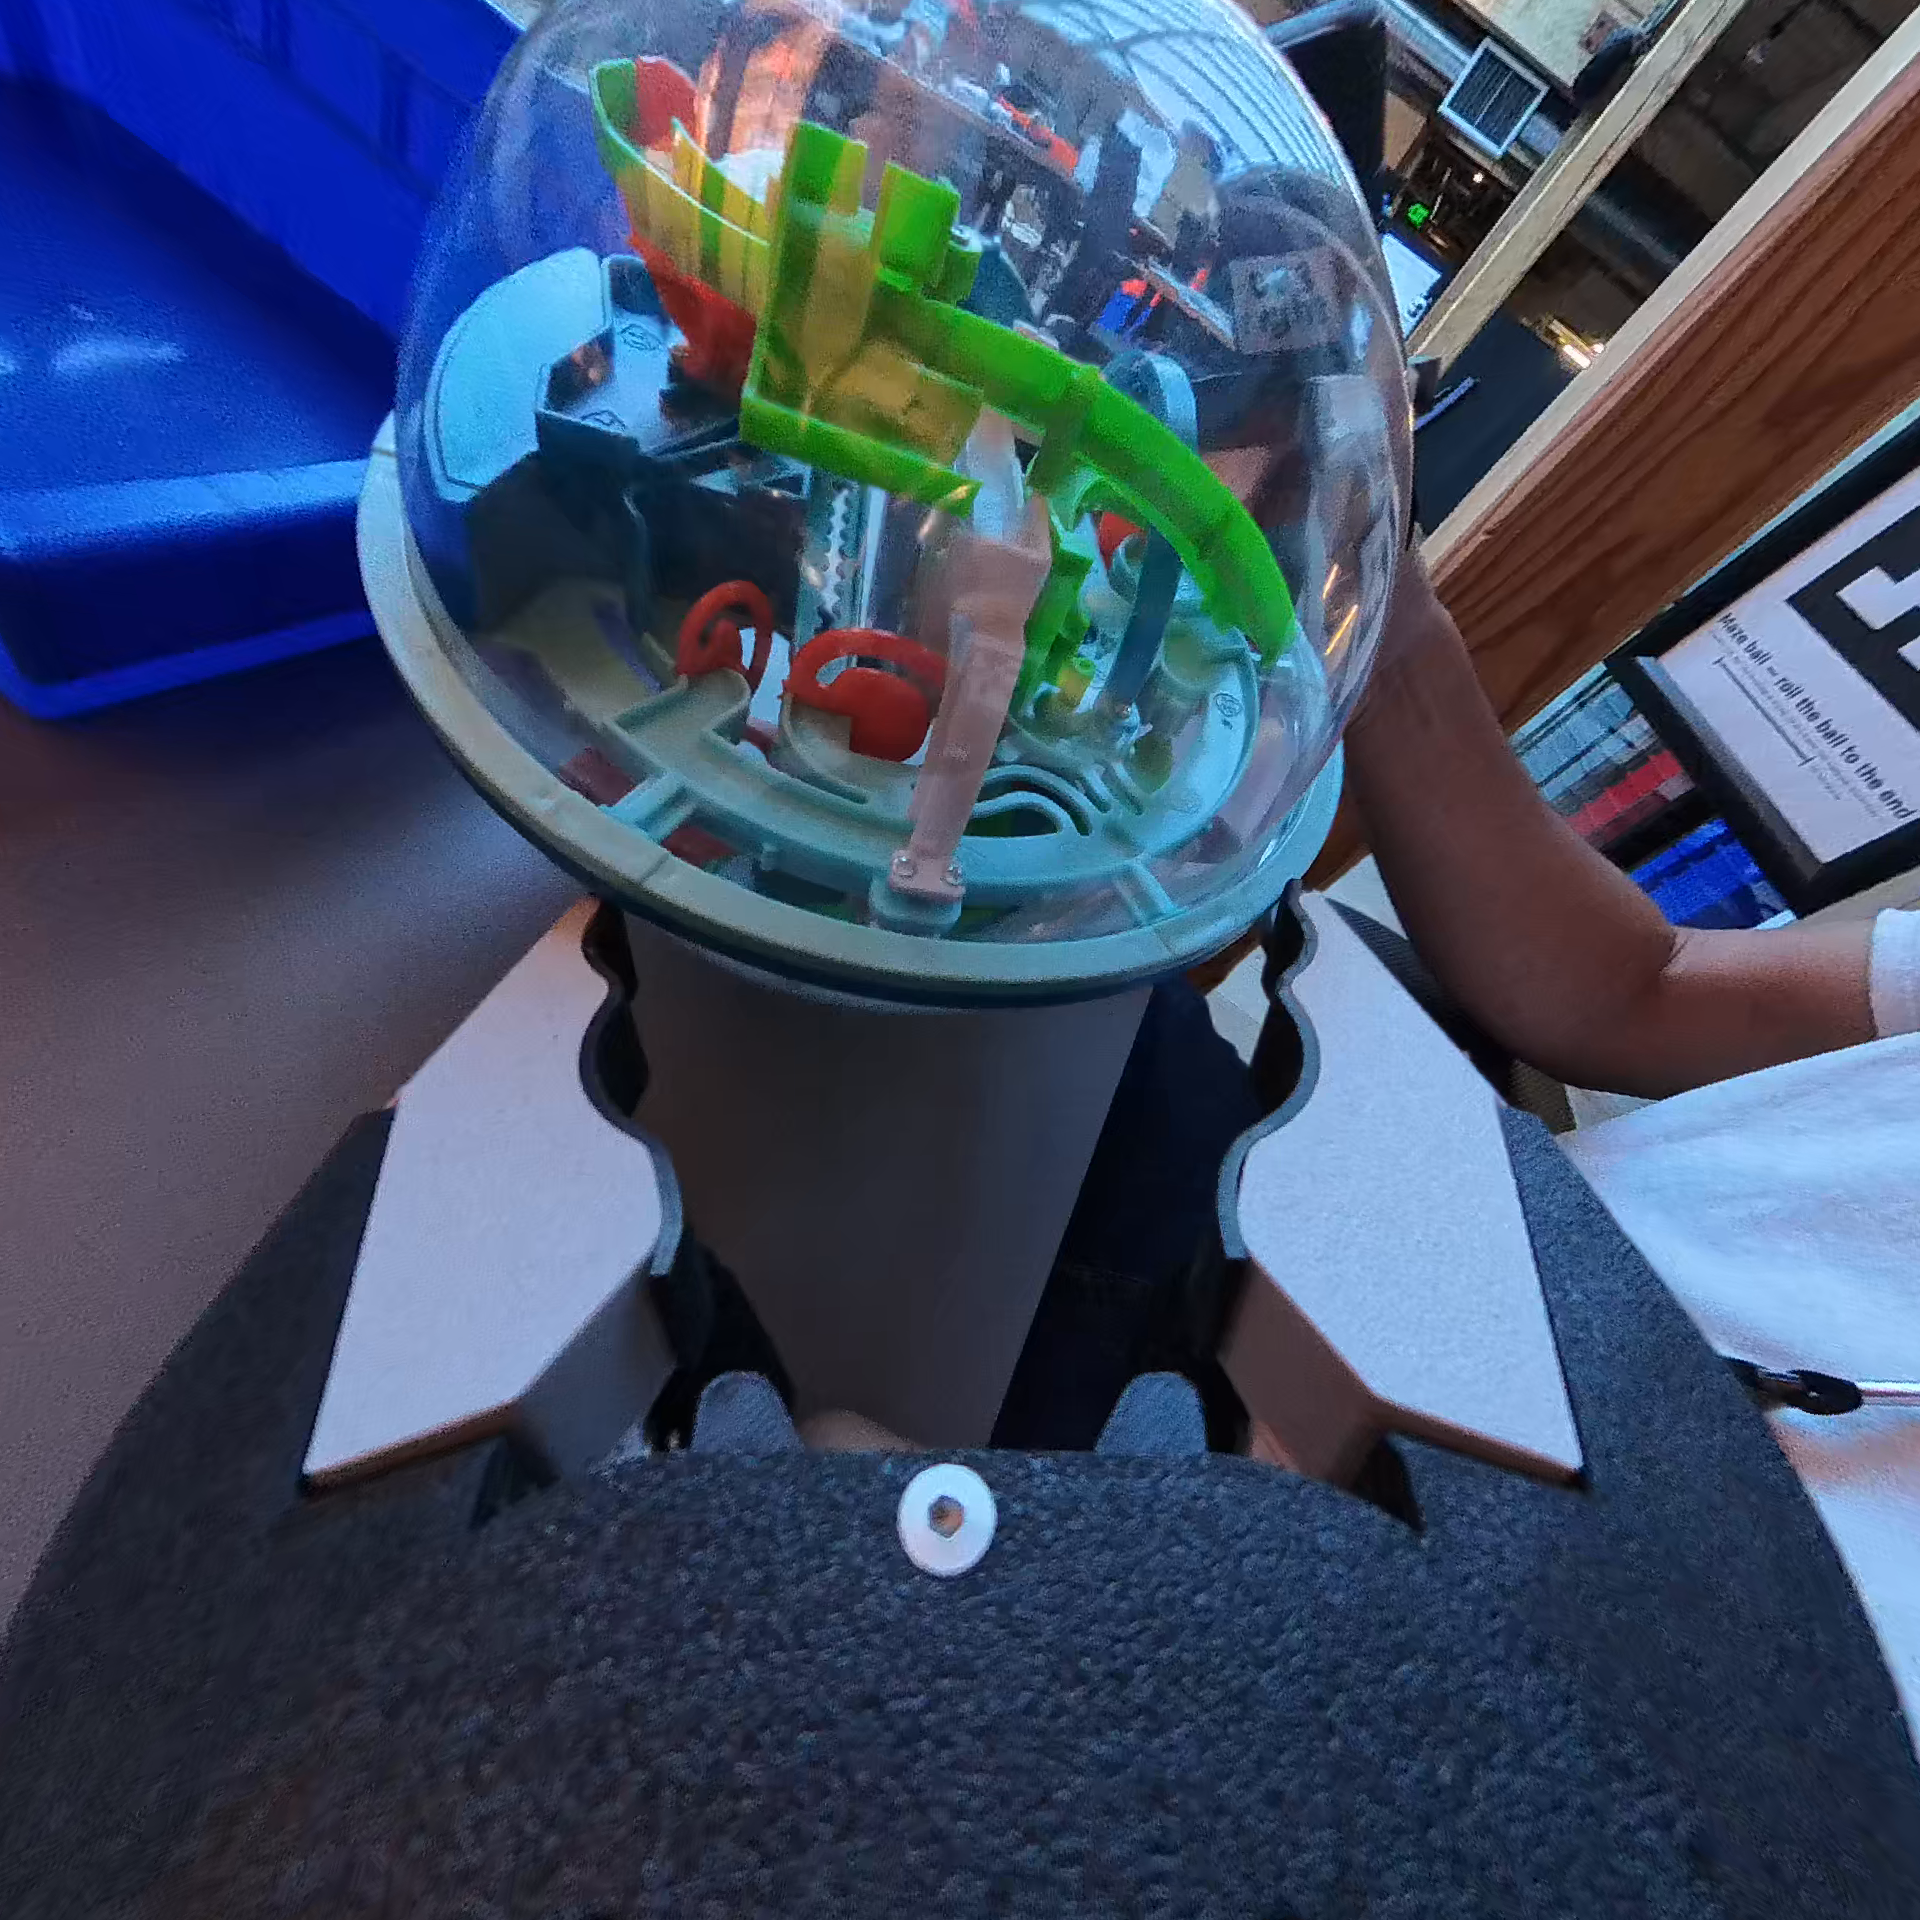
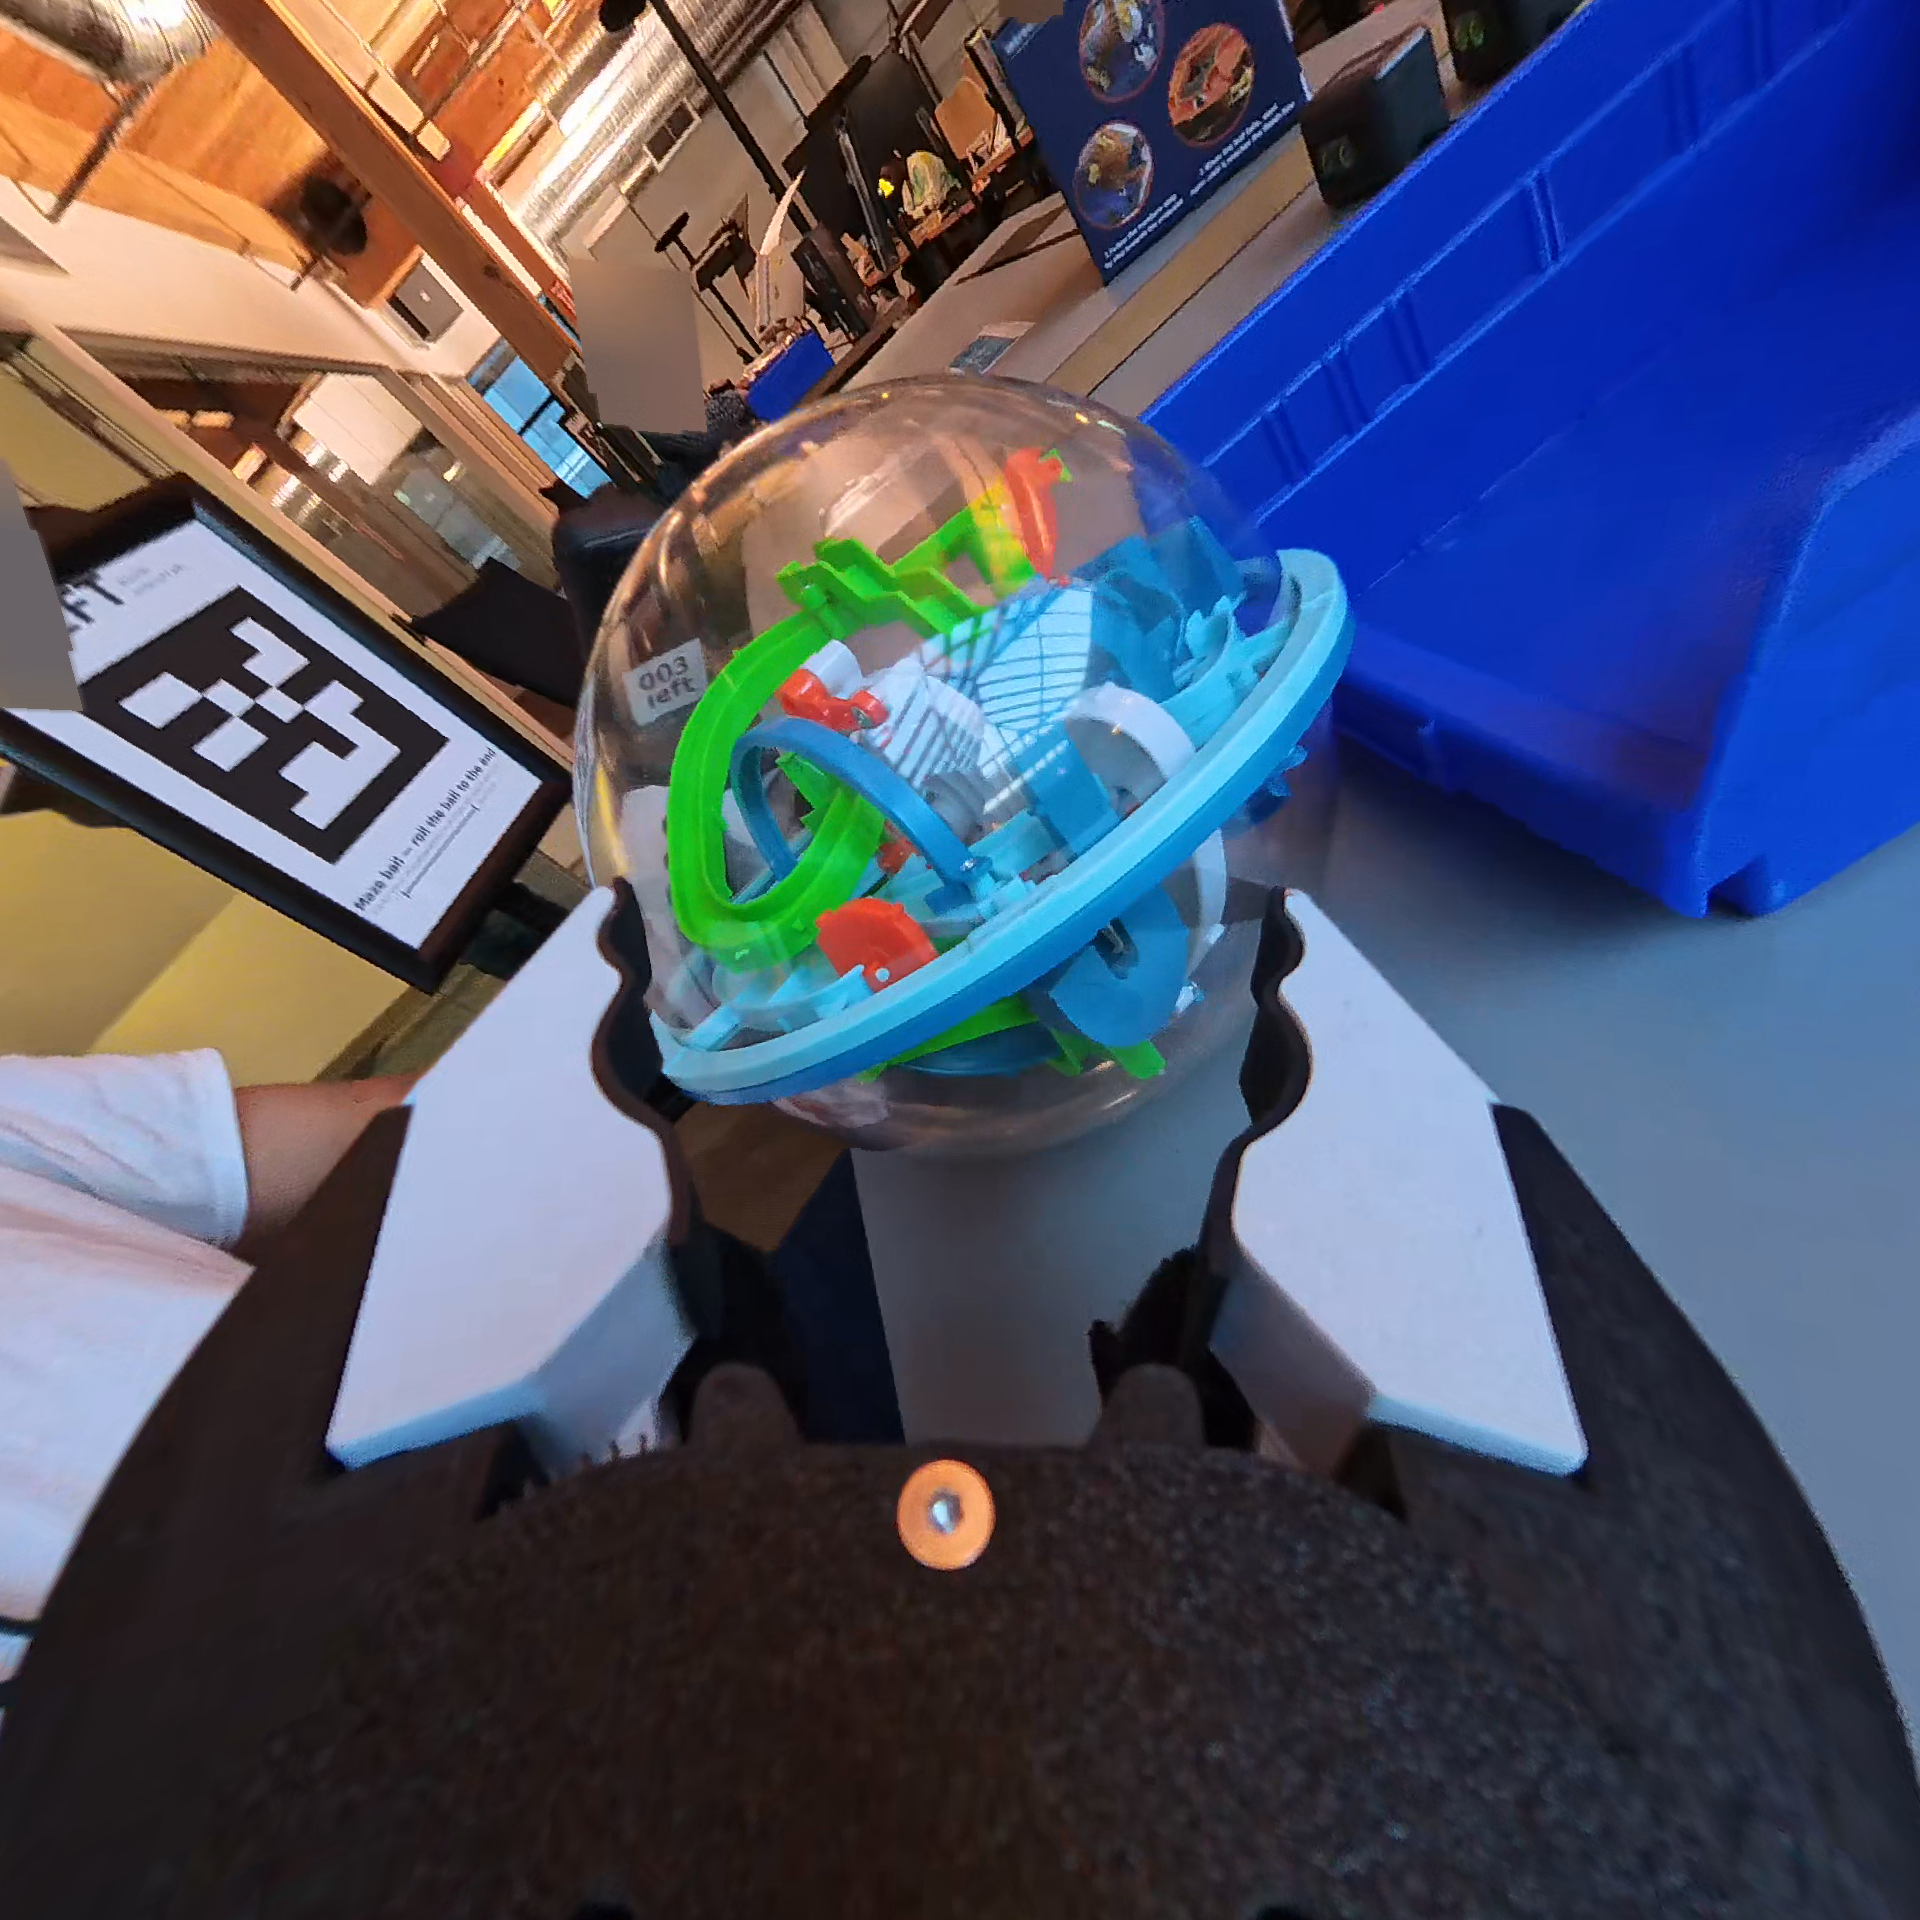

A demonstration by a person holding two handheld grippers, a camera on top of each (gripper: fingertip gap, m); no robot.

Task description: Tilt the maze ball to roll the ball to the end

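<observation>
In the left wrist view the left gripper has its two white fingers spread wide, their tips on either side of the maze ball just under its pale equator ring; whether the pads actually press the shell is hard to tell from here. The ball is clear plastic with green, red and light-blue tracks inside, and its ring runs slantwise, higher on the left. Beyond it to the left lies a blue bin, and to the right a bare forearm and a framed card with a black-and-white marker and a line of print.

In the right wrist view the right gripper is likewise spread wide, fingers flanking the lower half of the ball, which sits between the tips above the grey table. The ring here tilts up to the right. A small white sticker with printed characters sits on the shell's left side. The small rolling ball inside is not made out in either view. Farther off stand the card on the left, the bin on the right, and a dark poster with round pictures at the back.
</observation>
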